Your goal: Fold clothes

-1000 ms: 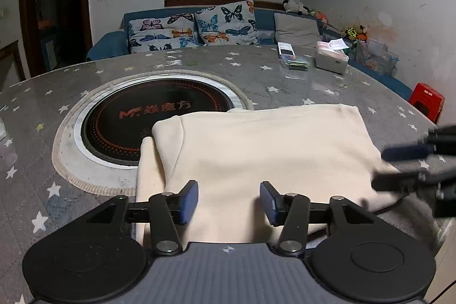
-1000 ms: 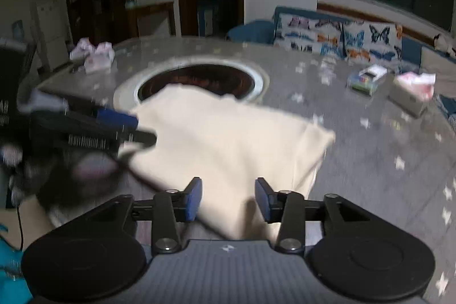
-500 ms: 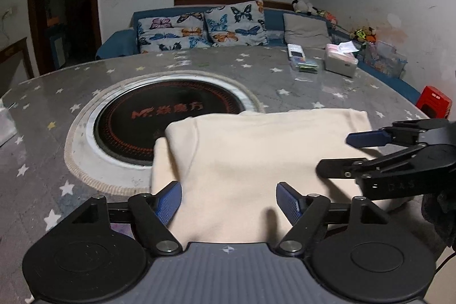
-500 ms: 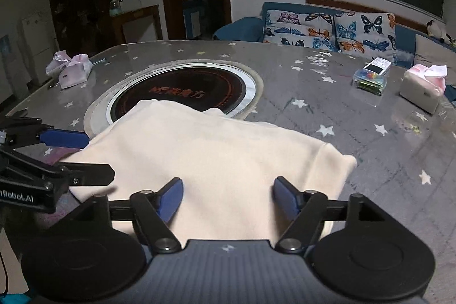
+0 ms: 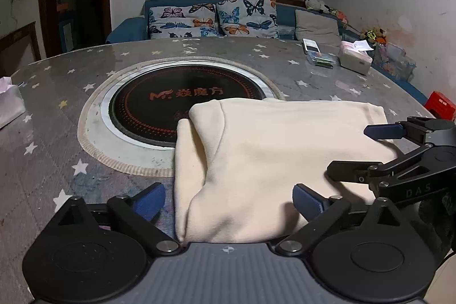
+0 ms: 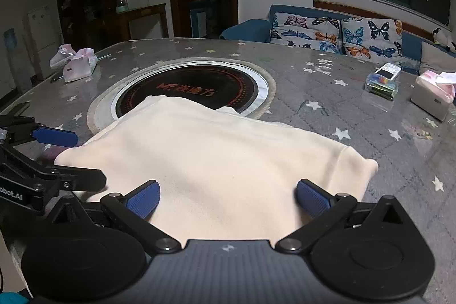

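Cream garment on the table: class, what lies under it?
The cream garment covers the near edge of the black round hob and the starred tablecloth. Anything else beneath the garment is hidden.

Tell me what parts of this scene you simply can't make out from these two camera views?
- Near edge of the cream garment: hidden in both views by each gripper's own body.
- Garment type: folded, so no sleeves or collar show.
- Contents of the clear box: too small.
- Table near rim: cut off by the frame's lower edge.
- Person holding the grippers: out of view.
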A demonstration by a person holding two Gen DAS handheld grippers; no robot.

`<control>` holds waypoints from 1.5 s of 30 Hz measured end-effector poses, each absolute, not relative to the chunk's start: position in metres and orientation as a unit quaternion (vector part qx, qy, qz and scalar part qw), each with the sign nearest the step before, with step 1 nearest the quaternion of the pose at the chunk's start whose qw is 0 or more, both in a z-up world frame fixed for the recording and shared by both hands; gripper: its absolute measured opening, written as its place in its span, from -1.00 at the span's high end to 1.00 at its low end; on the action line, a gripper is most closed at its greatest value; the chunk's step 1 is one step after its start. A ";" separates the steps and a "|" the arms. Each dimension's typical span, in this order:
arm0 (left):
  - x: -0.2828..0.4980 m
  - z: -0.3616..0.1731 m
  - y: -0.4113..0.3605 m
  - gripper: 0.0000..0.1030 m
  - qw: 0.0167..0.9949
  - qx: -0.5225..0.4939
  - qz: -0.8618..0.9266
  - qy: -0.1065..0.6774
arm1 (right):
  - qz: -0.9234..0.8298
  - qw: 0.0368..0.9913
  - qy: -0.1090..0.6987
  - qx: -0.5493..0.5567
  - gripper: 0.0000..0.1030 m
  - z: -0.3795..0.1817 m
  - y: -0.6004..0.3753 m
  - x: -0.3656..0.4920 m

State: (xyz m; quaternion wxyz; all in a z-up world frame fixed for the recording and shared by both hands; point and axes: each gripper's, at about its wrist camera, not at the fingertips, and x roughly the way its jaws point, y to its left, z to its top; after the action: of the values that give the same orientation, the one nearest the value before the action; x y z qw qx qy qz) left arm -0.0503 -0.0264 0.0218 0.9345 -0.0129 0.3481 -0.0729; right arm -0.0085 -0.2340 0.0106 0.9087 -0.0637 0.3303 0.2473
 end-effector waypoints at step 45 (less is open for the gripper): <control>-0.025 0.030 -0.004 -1.00 0.930 -0.058 -0.012 0.364 | 0.247 0.896 0.354 -0.105 -1.00 0.018 -0.216 0.011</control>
State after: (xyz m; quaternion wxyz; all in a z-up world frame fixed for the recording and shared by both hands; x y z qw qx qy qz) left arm -0.0250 -0.0042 0.0304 0.9296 -0.0578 0.3639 -0.0115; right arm 0.0113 -0.2158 0.0175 0.8961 -0.1051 0.3538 0.2466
